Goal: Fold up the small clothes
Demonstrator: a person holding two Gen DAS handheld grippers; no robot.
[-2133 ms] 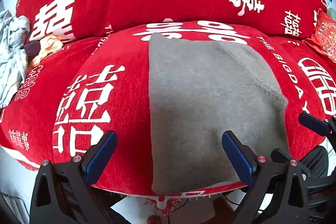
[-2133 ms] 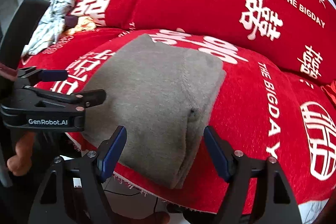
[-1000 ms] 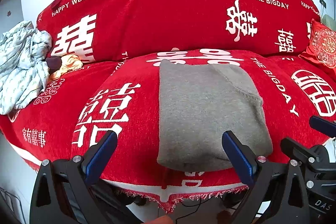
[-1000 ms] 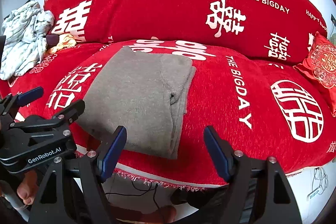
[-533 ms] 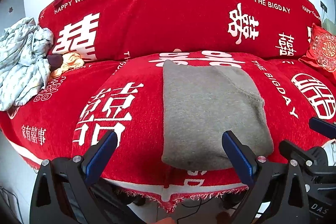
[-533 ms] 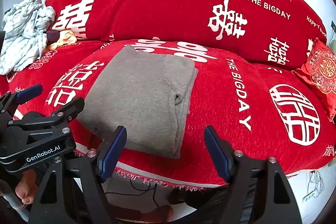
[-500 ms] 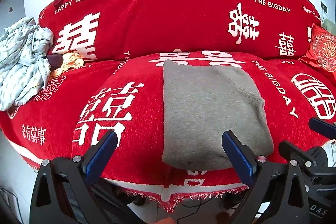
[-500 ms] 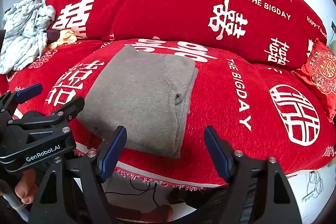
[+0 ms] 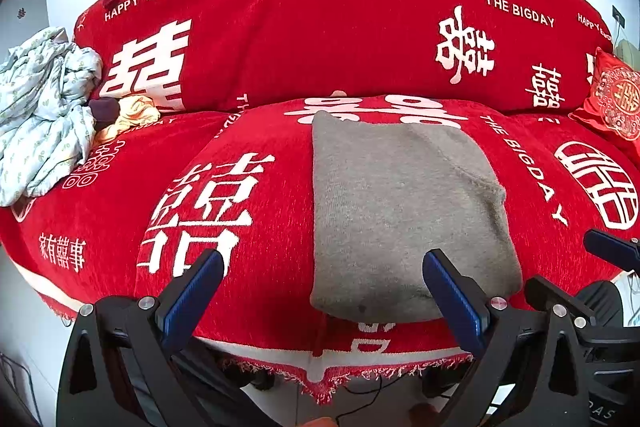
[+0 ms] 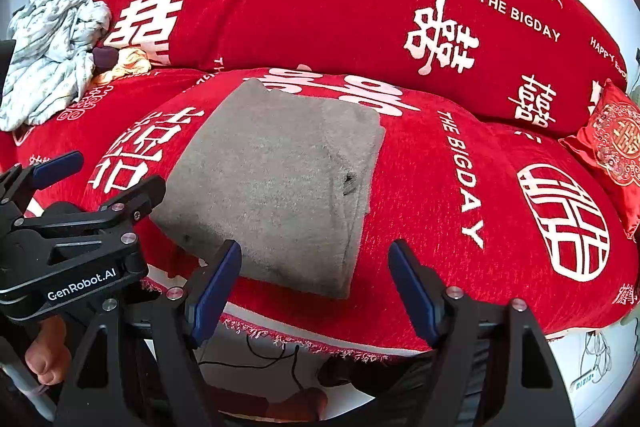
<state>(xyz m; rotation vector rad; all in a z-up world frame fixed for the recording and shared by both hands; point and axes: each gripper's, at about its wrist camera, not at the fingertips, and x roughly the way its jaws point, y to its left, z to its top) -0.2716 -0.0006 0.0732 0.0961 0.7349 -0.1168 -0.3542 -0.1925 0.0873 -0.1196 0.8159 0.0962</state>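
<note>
Lying flat on the seat of the red sofa cover (image 9: 248,75), the grey garment (image 9: 400,211) is our reference item: already doubled into a compact rectangle, long axis running from the fringed front edge of the seat back toward the backrest, stacked open edges along its right side, clean fold along its left. We hold both tools short of its near end, touching nothing. Our right gripper (image 10: 314,287) sits just in front of the garment's near right corner, jaws spread wide and empty; our left gripper (image 9: 320,291) frames the near left corner, likewise wide open and empty, its right finger overlapping the grey hem in view only. We judge the two about equally near, each to its own corner, so a further fold would carry the near hem away from us, toward the backrest. Well apart from the garment, to its left, we note a crumpled pale printed cloth (image 9: 40,115) and a small orange item (image 9: 132,115); to its right, an embroidered red cushion (image 10: 616,143).
</note>
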